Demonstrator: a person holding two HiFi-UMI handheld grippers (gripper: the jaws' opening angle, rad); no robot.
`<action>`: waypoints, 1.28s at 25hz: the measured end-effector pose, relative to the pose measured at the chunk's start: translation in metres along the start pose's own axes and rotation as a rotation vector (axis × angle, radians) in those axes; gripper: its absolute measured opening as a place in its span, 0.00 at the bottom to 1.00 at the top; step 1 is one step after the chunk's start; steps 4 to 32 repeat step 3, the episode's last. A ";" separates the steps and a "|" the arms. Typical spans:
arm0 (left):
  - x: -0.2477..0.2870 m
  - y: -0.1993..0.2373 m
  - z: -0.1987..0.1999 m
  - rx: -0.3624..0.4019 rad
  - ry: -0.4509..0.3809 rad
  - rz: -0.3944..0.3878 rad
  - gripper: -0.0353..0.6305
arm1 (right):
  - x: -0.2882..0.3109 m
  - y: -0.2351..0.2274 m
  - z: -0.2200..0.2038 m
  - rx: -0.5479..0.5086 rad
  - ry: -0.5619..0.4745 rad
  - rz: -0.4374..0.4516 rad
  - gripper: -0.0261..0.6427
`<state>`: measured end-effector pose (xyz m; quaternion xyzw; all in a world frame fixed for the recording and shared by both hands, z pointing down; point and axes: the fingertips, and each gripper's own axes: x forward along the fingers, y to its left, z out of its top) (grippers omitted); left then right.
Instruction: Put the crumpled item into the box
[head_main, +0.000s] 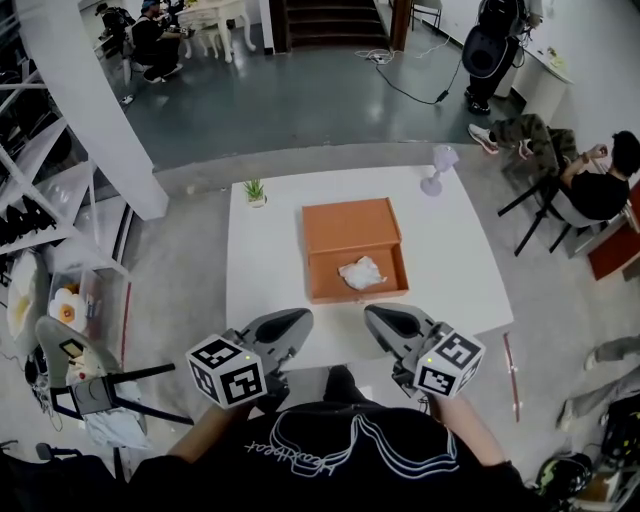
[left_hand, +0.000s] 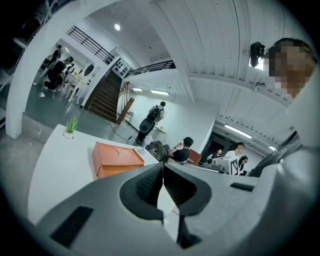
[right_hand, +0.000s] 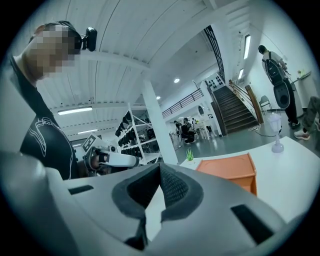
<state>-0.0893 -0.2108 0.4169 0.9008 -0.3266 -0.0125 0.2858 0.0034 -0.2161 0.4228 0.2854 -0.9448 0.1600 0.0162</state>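
Note:
An orange box (head_main: 352, 250) lies open in the middle of the white table (head_main: 450, 260). A crumpled white item (head_main: 361, 272) rests inside its tray. My left gripper (head_main: 300, 318) hovers at the table's near edge, left of the box, shut and empty. To the right of it, my right gripper (head_main: 374, 314) is also shut with nothing in it. In the left gripper view the shut gripper (left_hand: 163, 176) points past the box (left_hand: 117, 157). In the right gripper view the closed gripper (right_hand: 160, 176) has the box (right_hand: 227, 167) to its right.
A small potted plant (head_main: 255, 191) stands at the table's far left corner, and a pale goblet-shaped lamp (head_main: 437, 168) at the far right corner. A seated person (head_main: 590, 185) is off to the right. A chair (head_main: 85, 375) stands at lower left.

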 end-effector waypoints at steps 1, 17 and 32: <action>0.002 0.001 0.000 -0.002 0.002 0.001 0.06 | 0.001 -0.002 0.001 -0.002 0.002 0.001 0.04; 0.006 0.005 0.001 -0.005 0.005 0.002 0.06 | 0.002 -0.006 0.002 -0.006 0.006 0.002 0.04; 0.006 0.005 0.001 -0.005 0.005 0.002 0.06 | 0.002 -0.006 0.002 -0.006 0.006 0.002 0.04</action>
